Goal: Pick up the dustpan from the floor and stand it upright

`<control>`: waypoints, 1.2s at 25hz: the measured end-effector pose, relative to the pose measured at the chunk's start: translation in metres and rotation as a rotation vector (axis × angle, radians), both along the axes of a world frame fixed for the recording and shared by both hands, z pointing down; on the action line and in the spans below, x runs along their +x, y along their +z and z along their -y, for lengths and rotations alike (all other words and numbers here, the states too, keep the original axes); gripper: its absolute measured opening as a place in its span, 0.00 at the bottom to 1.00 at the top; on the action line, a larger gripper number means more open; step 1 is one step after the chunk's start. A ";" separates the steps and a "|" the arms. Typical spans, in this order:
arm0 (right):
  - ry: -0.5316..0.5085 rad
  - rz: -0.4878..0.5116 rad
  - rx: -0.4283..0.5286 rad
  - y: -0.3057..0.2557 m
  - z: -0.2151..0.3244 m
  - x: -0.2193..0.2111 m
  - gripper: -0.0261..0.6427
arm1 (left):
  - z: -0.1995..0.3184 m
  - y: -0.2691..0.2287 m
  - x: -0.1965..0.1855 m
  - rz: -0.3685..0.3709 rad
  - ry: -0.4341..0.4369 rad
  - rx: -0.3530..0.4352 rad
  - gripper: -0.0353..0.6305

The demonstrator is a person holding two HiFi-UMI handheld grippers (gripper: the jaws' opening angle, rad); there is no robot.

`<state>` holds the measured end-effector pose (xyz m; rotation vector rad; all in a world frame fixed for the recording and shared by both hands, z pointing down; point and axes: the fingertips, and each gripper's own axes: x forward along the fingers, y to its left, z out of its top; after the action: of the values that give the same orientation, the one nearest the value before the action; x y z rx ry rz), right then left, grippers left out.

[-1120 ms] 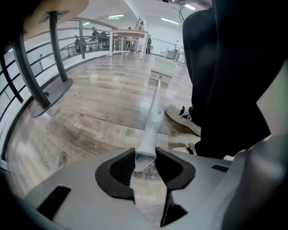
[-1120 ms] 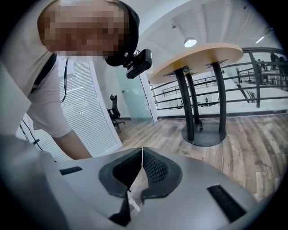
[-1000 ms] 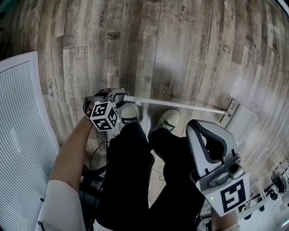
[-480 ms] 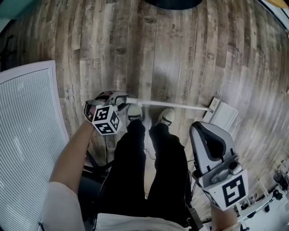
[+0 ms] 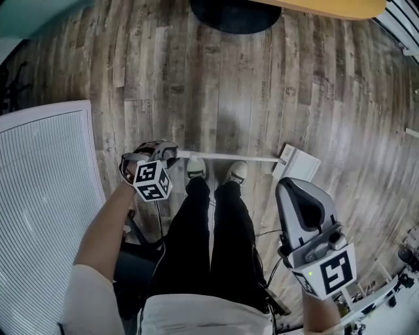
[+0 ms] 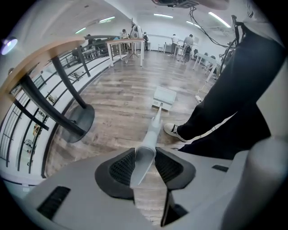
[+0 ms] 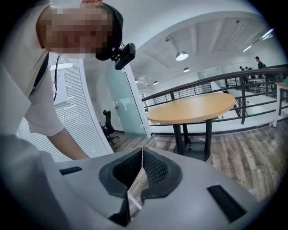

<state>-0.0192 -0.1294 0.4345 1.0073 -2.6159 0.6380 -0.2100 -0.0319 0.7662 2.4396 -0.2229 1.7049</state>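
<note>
Nearest: right gripper [image 5: 296, 190], on the near side of the shoes [image 5: 195, 167] and to their right. Jaws closed together, nothing between them.

Next: left gripper [image 6: 145, 164], just left of the shoes. Jaws clamped on the end of the dustpan handle [image 5: 229, 158], which runs rightward just past the toes.

The dustpan [image 5: 298, 163] sits right of the shoes over the wood floor [image 5: 216, 91]; contact unclear.

Table base [image 5: 236, 13] well beyond the shoes.

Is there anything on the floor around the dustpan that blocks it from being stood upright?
Nothing visible does. The left gripper clamps the dustpan's handle; the floor around the pan is bare, and the person's shoes stand apart from it.
</note>
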 end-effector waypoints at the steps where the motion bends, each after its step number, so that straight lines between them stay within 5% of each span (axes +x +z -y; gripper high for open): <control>1: 0.008 0.001 0.006 -0.007 0.000 0.002 0.08 | 0.001 -0.007 -0.001 0.003 -0.003 0.003 0.28; 17: 0.138 0.009 0.061 -0.075 -0.008 0.042 0.08 | -0.001 -0.099 0.015 0.053 0.036 0.085 0.28; 30: 0.324 0.000 0.107 -0.134 -0.035 0.114 0.08 | 0.002 -0.185 0.073 0.041 0.094 0.164 0.28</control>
<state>0.0945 -0.0942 0.3004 1.4817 -2.5302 0.5705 -0.1370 -0.0342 0.5814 2.5700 -0.2667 1.8455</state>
